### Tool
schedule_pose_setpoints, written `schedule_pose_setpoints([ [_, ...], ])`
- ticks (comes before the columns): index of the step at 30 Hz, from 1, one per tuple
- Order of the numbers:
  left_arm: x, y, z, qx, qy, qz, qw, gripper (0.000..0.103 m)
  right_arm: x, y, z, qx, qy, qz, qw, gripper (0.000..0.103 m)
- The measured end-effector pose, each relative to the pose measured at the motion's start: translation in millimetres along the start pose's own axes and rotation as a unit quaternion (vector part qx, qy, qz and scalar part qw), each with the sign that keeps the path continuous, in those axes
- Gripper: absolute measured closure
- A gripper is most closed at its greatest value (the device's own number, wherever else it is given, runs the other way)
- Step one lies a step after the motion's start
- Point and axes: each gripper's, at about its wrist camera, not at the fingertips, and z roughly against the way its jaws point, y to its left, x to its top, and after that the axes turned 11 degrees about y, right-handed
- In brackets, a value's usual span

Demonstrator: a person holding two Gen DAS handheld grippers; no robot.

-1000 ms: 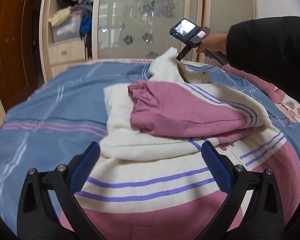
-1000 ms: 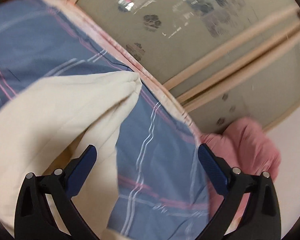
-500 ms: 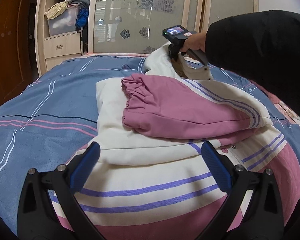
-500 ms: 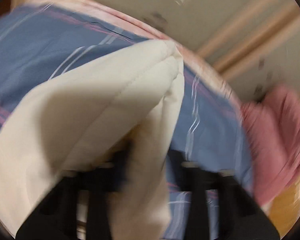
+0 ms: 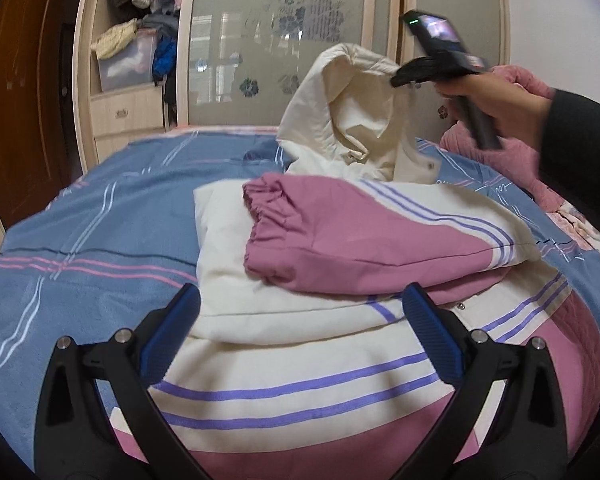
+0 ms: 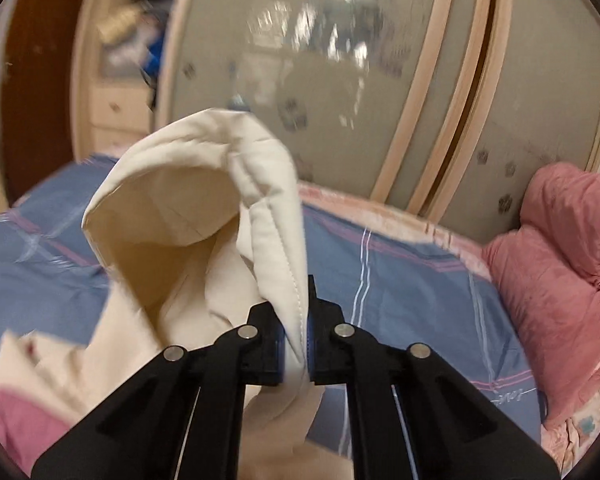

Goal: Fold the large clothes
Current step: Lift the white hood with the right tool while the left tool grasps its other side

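Observation:
A padded cream and mauve jacket with purple stripes lies partly folded on the bed, one mauve sleeve laid across its body. Its cream hood stands lifted off the far end. My right gripper is shut on the hood's stitched edge; in the left wrist view that gripper hangs at the hood's right side, held by a hand in a dark sleeve. My left gripper hovers open above the jacket's near part, nothing between its blue pads.
The bed has a blue sheet with pink and white lines. A pink quilt is bunched at its far right. Behind stand wardrobe sliding doors and open shelves stuffed with clothes; a brown door is at left.
The right gripper closed on the hood's edge, then lifted it up and to the right, so the hood now stands tall. The left gripper stayed open over the jacket.

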Motion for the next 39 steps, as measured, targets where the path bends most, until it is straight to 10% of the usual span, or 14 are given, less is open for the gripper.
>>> schedule_pose_setpoints([
  [9,52.1,-37.9,7.3,0.055,-0.046,-0.117,0.9906,0.002,-64.4,6.1,80.8,0.079,-0.04,0.01,0.996,0.096],
  [18,160.3,-72.8,-122.5,0.17,0.024,-0.228,0.9585,0.002,-66.7,-6.8,83.4,0.139,-0.04,-0.036,0.989,0.096],
  [22,187.7,-73.7,-151.6,0.172,0.014,-0.224,0.9591,0.007,-75.3,-12.5,84.7,0.149,-0.041,-0.046,0.987,0.095],
  [26,209.2,-46.8,-143.8,0.109,0.003,-0.156,0.9818,0.083,-87.3,-34.8,79.3,0.146,-0.03,-0.069,0.986,0.095],
  [29,213.8,-25.6,-124.4,0.047,-0.006,-0.125,0.991,0.088,-99.4,-44.5,75.8,0.15,-0.025,-0.083,0.985,0.095],
  [39,151.9,-43.6,-18.9,-0.053,0.003,-0.212,0.9758,0.092,-162.8,-32.5,119.3,0.145,-0.034,-0.057,0.987,0.095],
])
